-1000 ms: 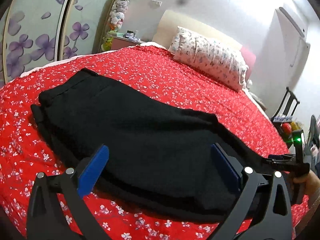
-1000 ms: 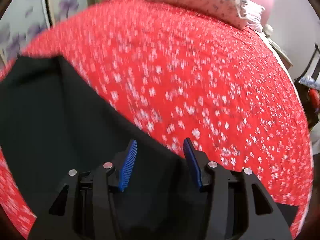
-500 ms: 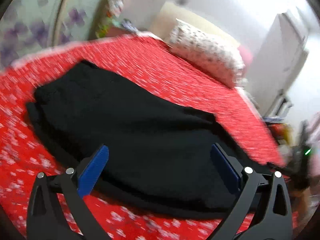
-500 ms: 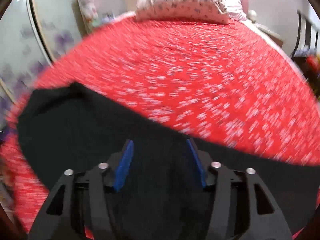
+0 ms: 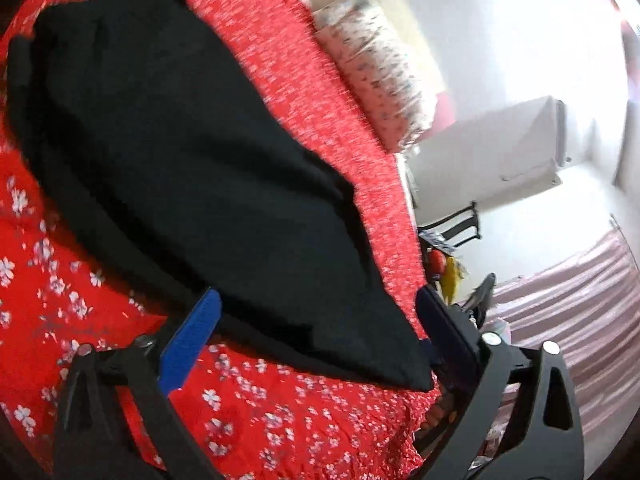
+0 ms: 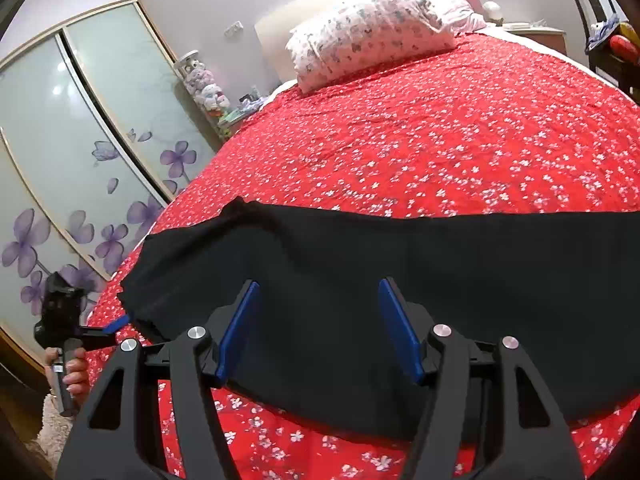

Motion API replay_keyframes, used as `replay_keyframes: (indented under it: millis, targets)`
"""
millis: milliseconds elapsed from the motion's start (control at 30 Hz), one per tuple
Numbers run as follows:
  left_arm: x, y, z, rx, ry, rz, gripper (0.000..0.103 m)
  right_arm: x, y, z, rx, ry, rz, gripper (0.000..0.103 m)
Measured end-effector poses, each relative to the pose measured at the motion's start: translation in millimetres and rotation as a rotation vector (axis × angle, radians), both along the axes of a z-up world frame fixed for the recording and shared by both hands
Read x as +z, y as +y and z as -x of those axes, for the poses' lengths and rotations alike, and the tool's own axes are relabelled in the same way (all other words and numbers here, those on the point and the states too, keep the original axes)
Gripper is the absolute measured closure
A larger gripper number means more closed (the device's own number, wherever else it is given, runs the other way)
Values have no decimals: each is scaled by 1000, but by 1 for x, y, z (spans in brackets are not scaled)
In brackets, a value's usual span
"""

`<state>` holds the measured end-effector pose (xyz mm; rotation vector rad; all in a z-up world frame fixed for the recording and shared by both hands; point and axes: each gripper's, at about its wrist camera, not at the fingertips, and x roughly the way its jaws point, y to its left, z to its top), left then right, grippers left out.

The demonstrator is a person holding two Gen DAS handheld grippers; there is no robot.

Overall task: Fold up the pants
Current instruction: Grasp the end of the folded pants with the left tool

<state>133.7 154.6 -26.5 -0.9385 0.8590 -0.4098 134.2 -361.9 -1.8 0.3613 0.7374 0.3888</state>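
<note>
Black pants (image 5: 192,152) lie folded lengthwise across a red flowered bedspread (image 5: 256,412). In the right wrist view the pants (image 6: 460,272) stretch across the near part of the bed. My left gripper (image 5: 316,332) is open, tilted, with its blue fingers either side of the pants' near end, holding nothing. My right gripper (image 6: 320,328) is open above the pants' near edge, empty. The left gripper also shows in the right wrist view (image 6: 116,326) at the pants' left end, held by a hand.
A flowered pillow (image 6: 368,28) lies at the headboard. Sliding wardrobe doors with purple flowers (image 6: 80,168) stand left of the bed. A black chair (image 5: 456,228) and a pink curtain (image 5: 580,300) are to the right of the bed.
My right gripper has pulled back and turned left, and its jaws have opened wider. My left gripper has rolled and moved toward the pants' end. The pants lie as before.
</note>
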Motion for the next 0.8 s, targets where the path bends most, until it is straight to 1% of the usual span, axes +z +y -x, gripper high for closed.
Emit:
replay_keyframes:
  millis: [67, 100, 167, 233, 267, 300, 333, 367, 400, 433, 467, 500, 533, 600, 633, 667, 700, 767, 800]
  targets:
    - [-12, 5, -7, 38, 62, 18, 15, -1, 5, 2, 12, 1, 17, 39]
    - [-18, 9, -10, 62, 82, 48, 18, -1, 7, 2, 19, 2, 22, 39]
    - [-21, 15, -14, 91, 85, 67, 19, -1, 10, 4, 31, 0, 28, 39]
    - [-23, 20, -17, 130, 90, 70, 21, -1, 11, 5, 35, 0, 27, 39]
    - [-25, 23, -19, 152, 95, 70, 24, -2, 11, 6, 35, 1, 24, 39]
    - [-26, 24, -20, 165, 98, 69, 29, -2, 11, 7, 36, 2, 22, 39]
    - [-28, 29, -22, 187, 101, 69, 38, -2, 11, 7, 37, 4, 21, 39]
    - [-30, 32, -23, 202, 107, 64, 43, -2, 12, 8, 37, 4, 20, 39]
    - [-32, 34, -22, 217, 114, 57, 58, -2, 12, 9, 38, 3, 18, 39]
    - [-33, 37, -21, 237, 120, 46, 79, -2, 12, 9, 38, 2, 16, 39]
    - [-34, 39, -20, 257, 126, 28, 90, -1, 11, 10, 35, 1, 10, 39]
    - [-33, 42, -18, 270, 126, 15, 94, -1, 10, 11, 30, -1, 8, 39]
    - [-33, 43, -16, 277, 118, 19, 95, 1, 9, 12, 18, -5, 6, 39]
    - [-25, 44, -9, 306, 100, -15, 96, 7, 1, 19, -30, -25, -3, 39]
    - [-20, 44, -5, 320, 82, -49, 96, 14, -8, 25, -80, -48, -5, 39]
    - [-18, 44, -3, 322, 74, -59, 96, 19, -17, 30, -119, -67, -11, 39]
    - [-17, 43, -2, 318, 72, -66, 96, 27, -32, 41, -187, -98, -29, 39]
    - [-22, 42, -6, 298, 99, -93, 93, 36, -67, 57, -337, -125, -70, 32]
    - [-24, 40, -10, 294, 119, -110, 88, 38, -90, 67, -435, -130, -100, 27]
